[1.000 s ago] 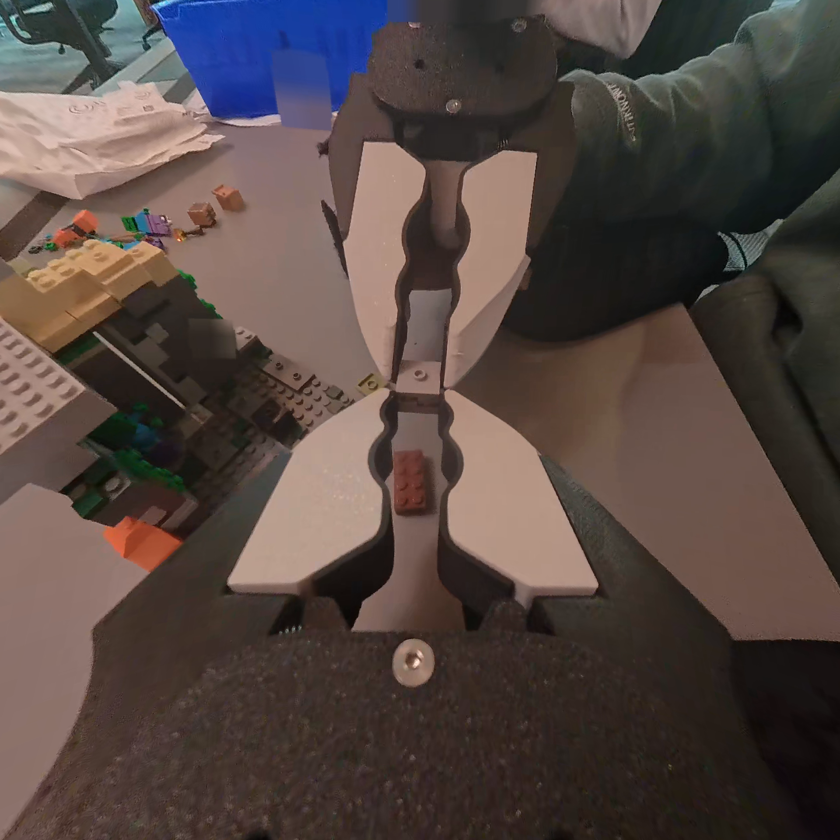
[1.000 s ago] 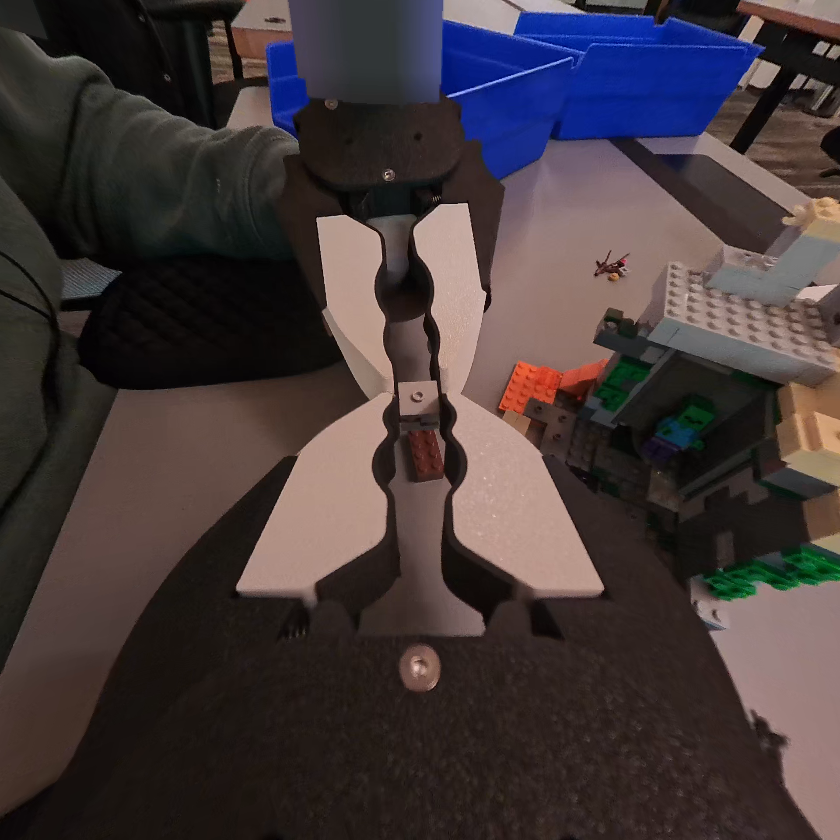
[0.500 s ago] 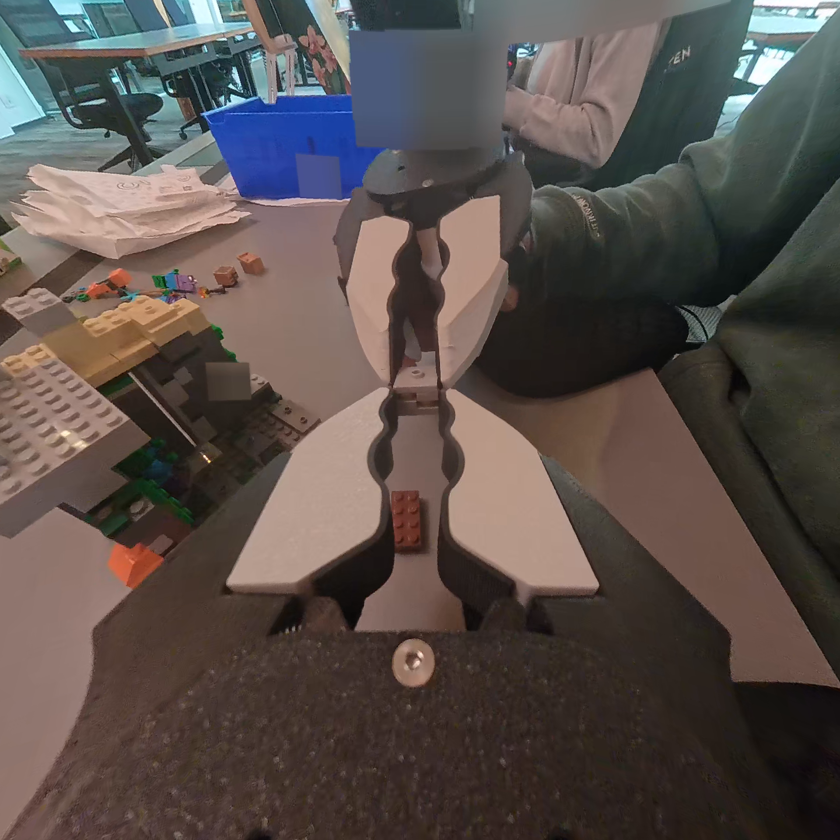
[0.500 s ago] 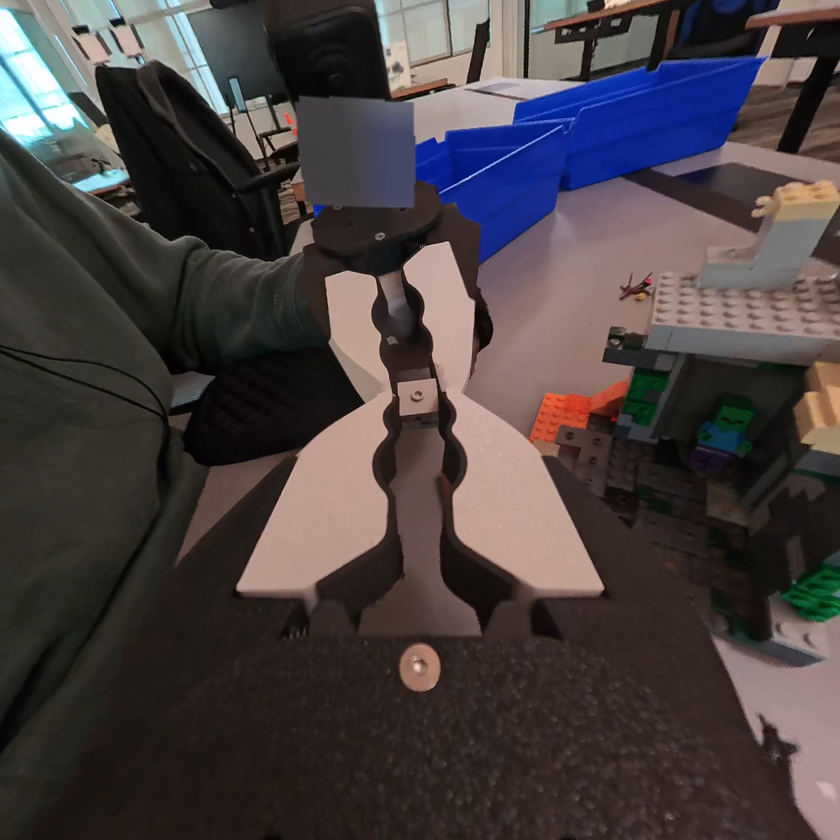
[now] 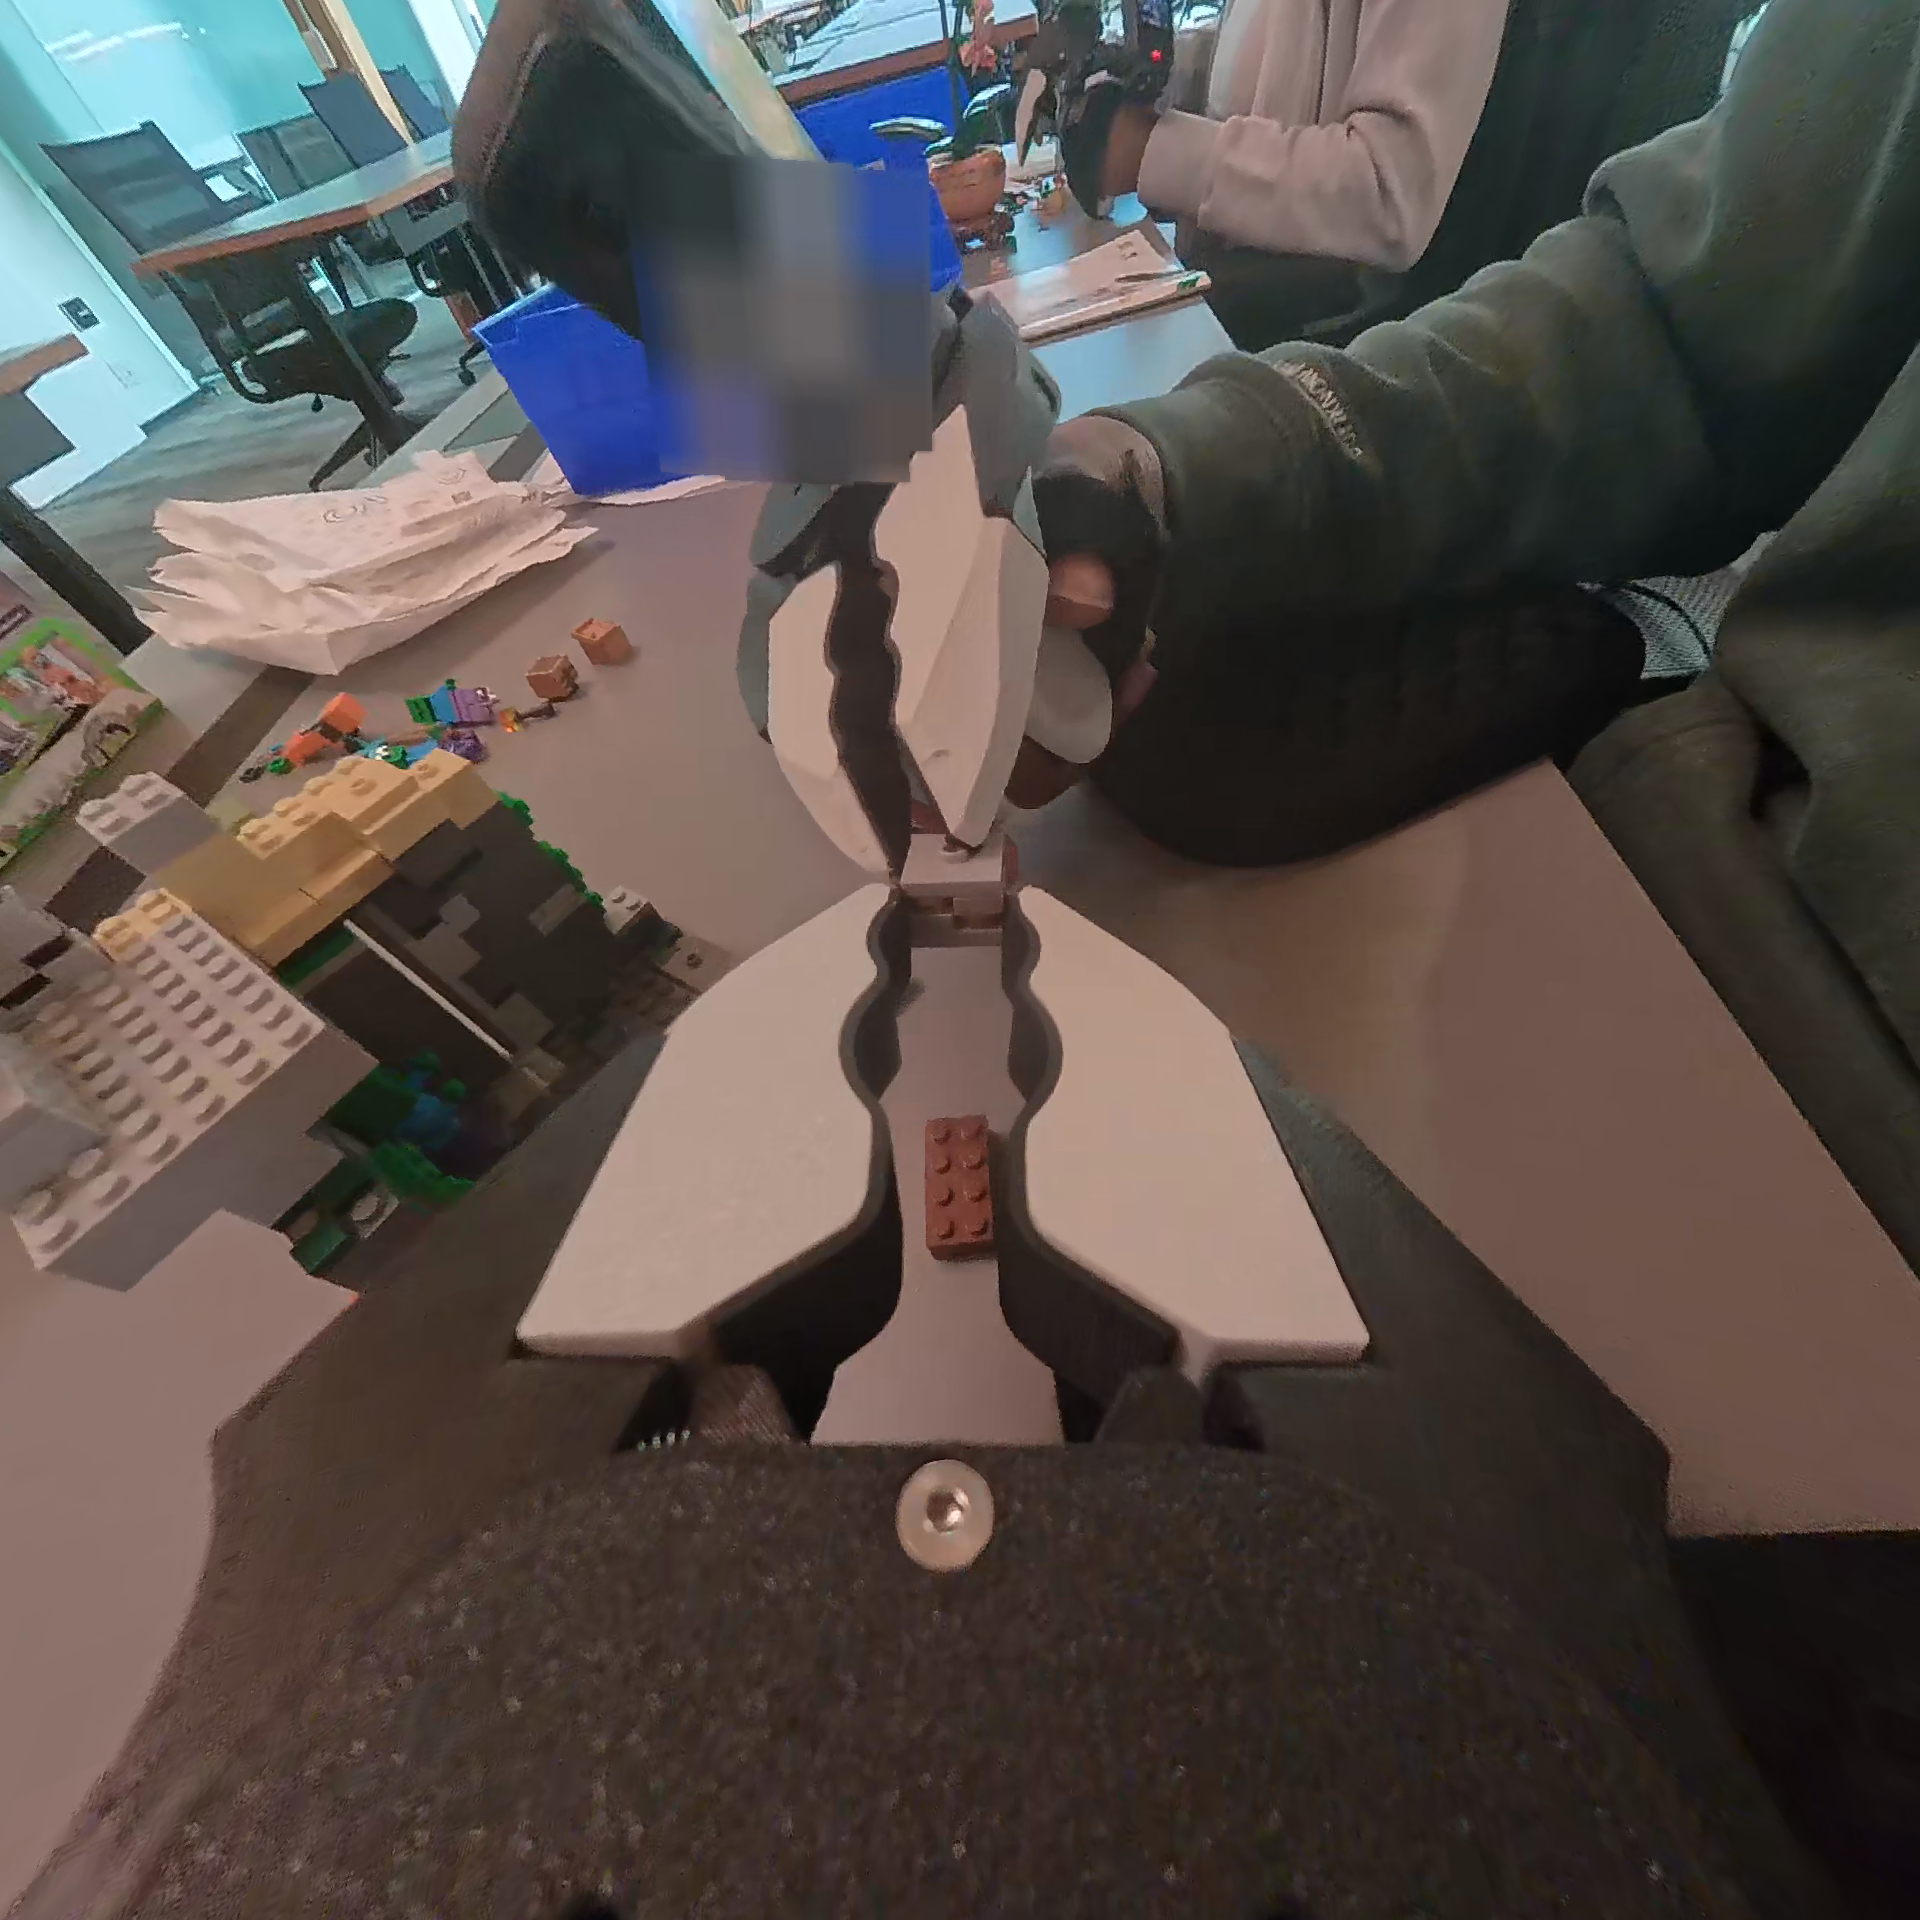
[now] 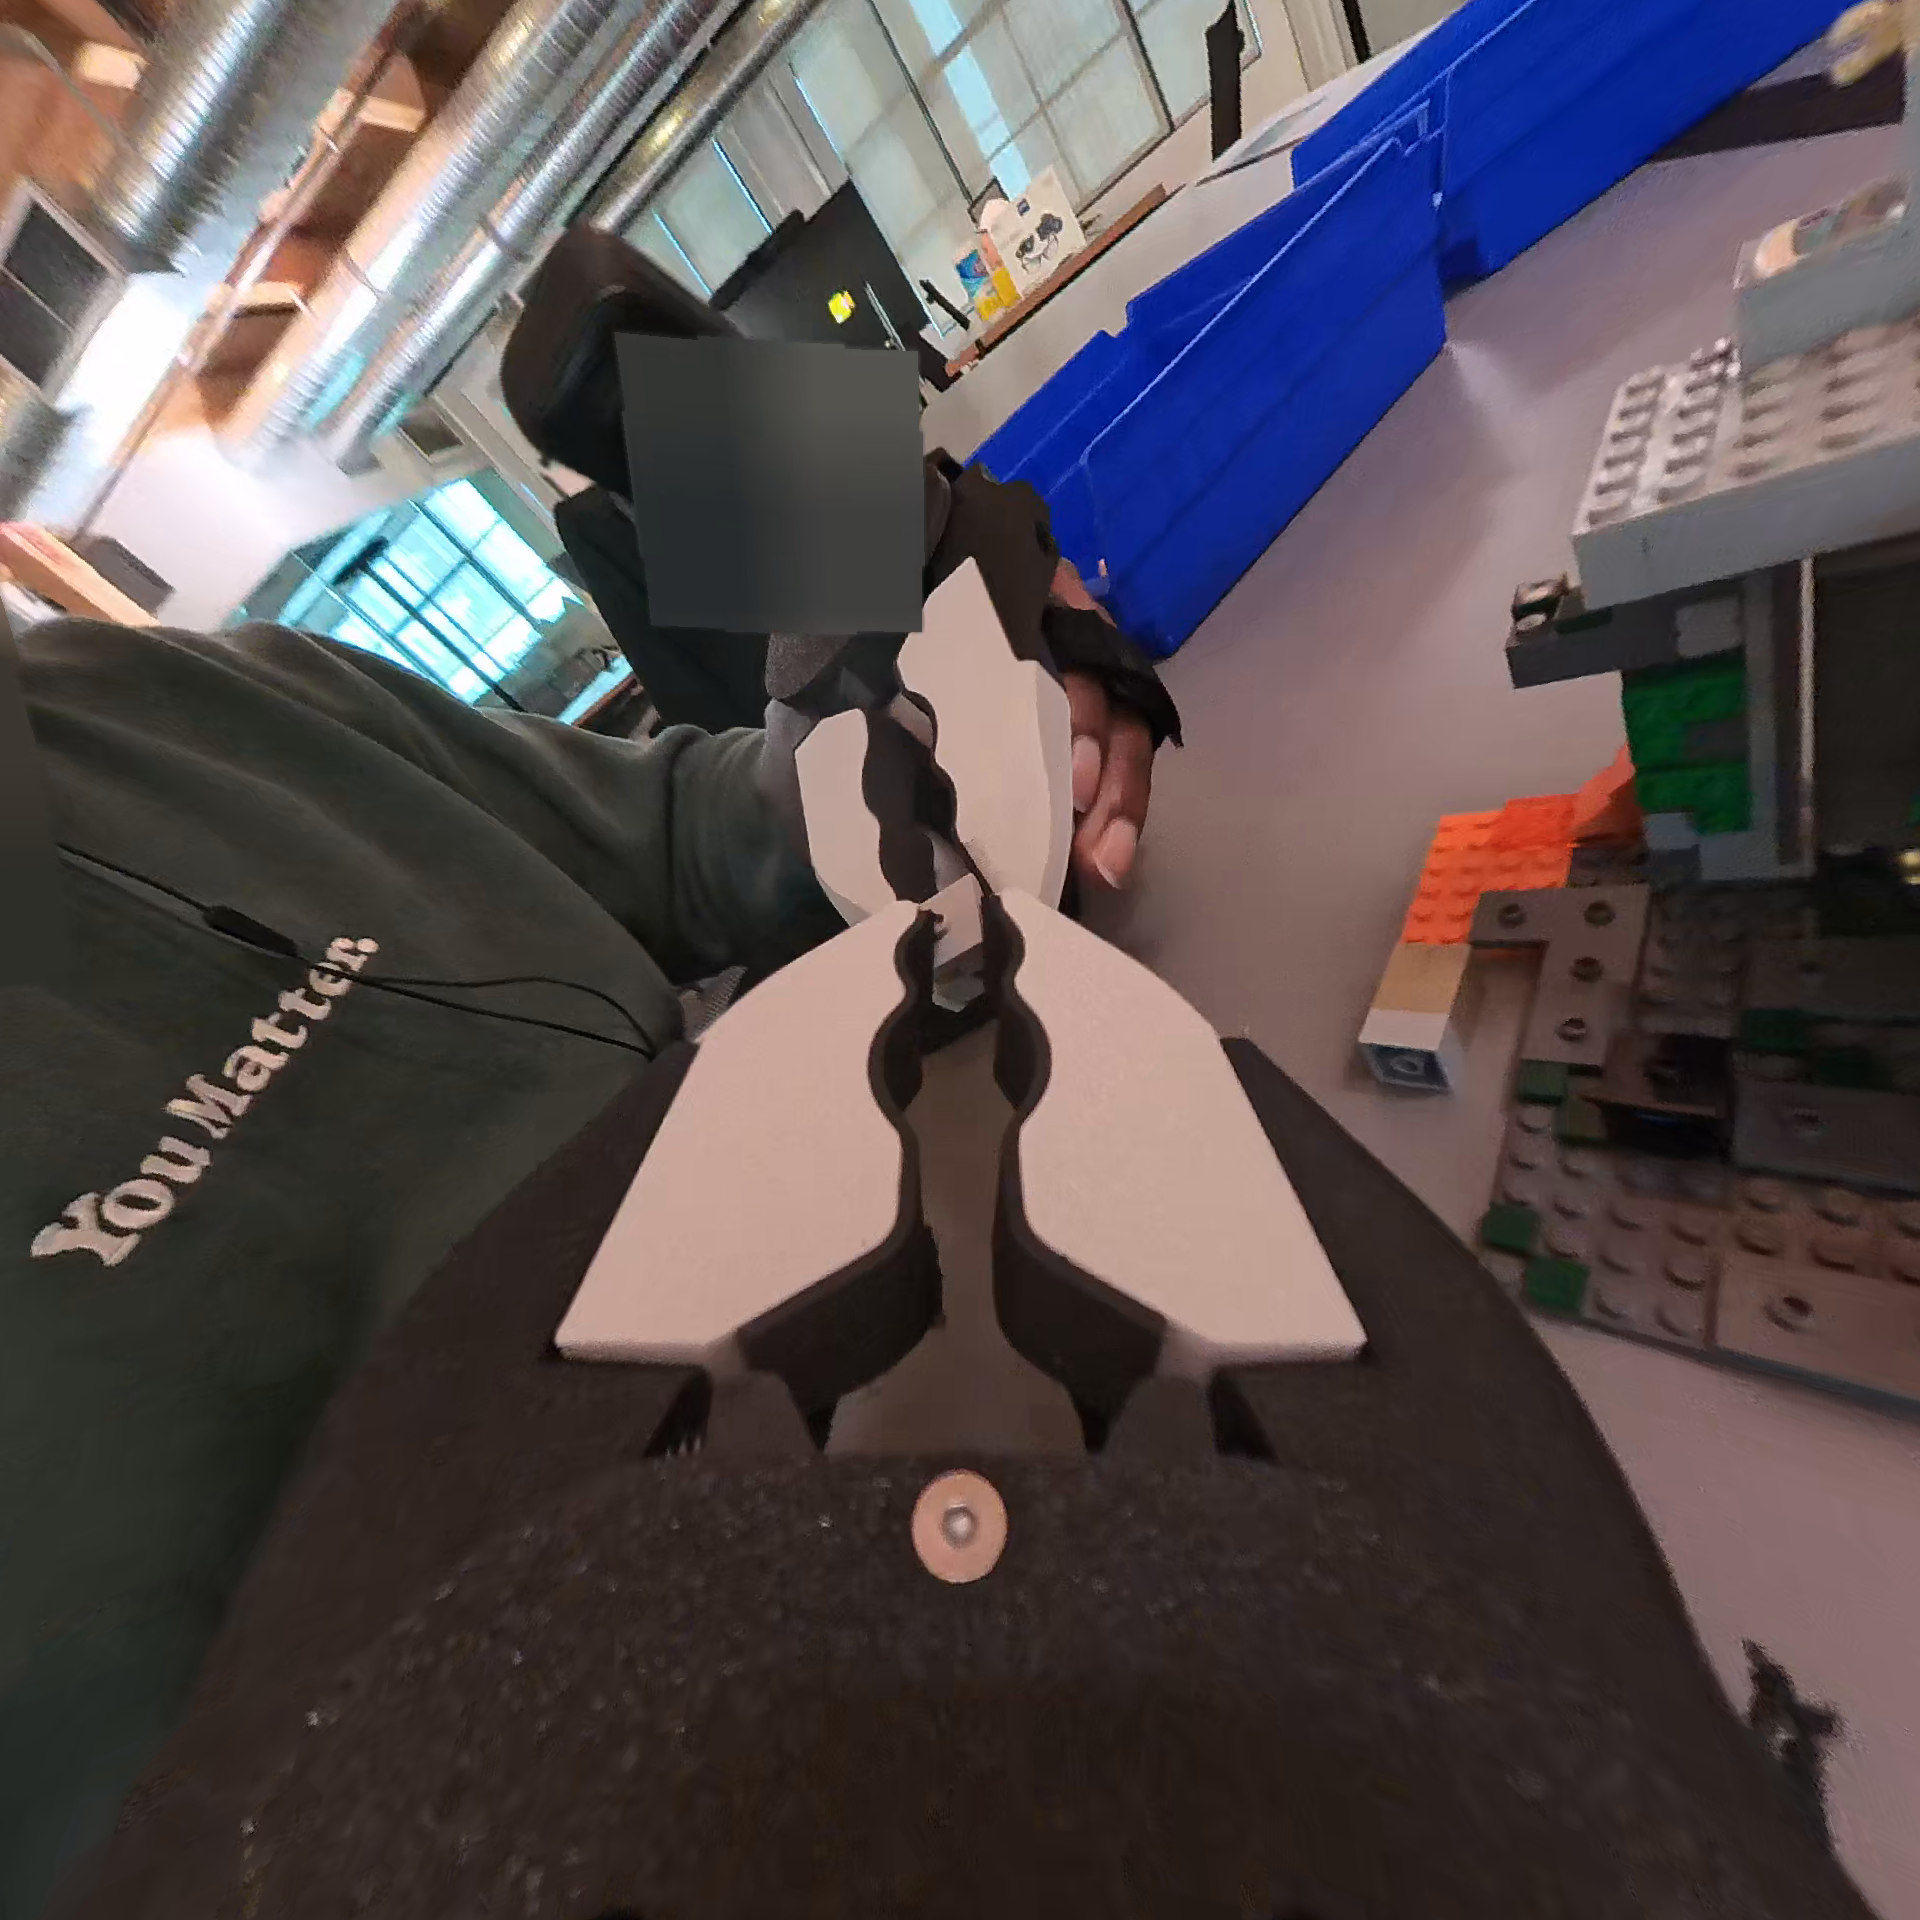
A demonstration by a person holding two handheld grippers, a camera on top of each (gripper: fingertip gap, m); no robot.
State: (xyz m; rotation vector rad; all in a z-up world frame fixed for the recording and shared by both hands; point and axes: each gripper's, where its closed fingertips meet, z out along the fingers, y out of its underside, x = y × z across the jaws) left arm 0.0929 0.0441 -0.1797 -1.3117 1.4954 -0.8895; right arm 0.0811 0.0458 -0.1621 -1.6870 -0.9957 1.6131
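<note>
My left gripper (image 5: 951, 902) and right gripper (image 5: 935, 847) meet tip to tip above the grey table (image 5: 1403, 987). Both are shut on one small stack of a grey brick (image 5: 948, 876) with brown pieces under it. In the right wrist view my right gripper (image 6: 958, 910) grips the grey brick (image 6: 961, 935), and the left gripper (image 6: 938, 883) faces it, tilted. A loose brown brick (image 5: 958, 1184) lies on the table below, seen between my left fingers (image 5: 727, 1143). It is out of the right wrist view.
A large brick-built model (image 5: 260, 987) stands left of the left gripper and right of the right one (image 6: 1766, 727), with orange bricks (image 6: 1496, 873) at its foot. Loose small bricks (image 5: 447, 717), white paper bags (image 5: 343, 561) and blue bins (image 6: 1247, 416) lie farther back. Green sleeves (image 5: 1455, 520) flank the grippers. The tips of both grippers are at nearly the same place.
Both grippers have risen and tilted up while staying clamped on the small stack. The right gripper has rolled sideways. The brown brick stays on the table and has left the right wrist view.
</note>
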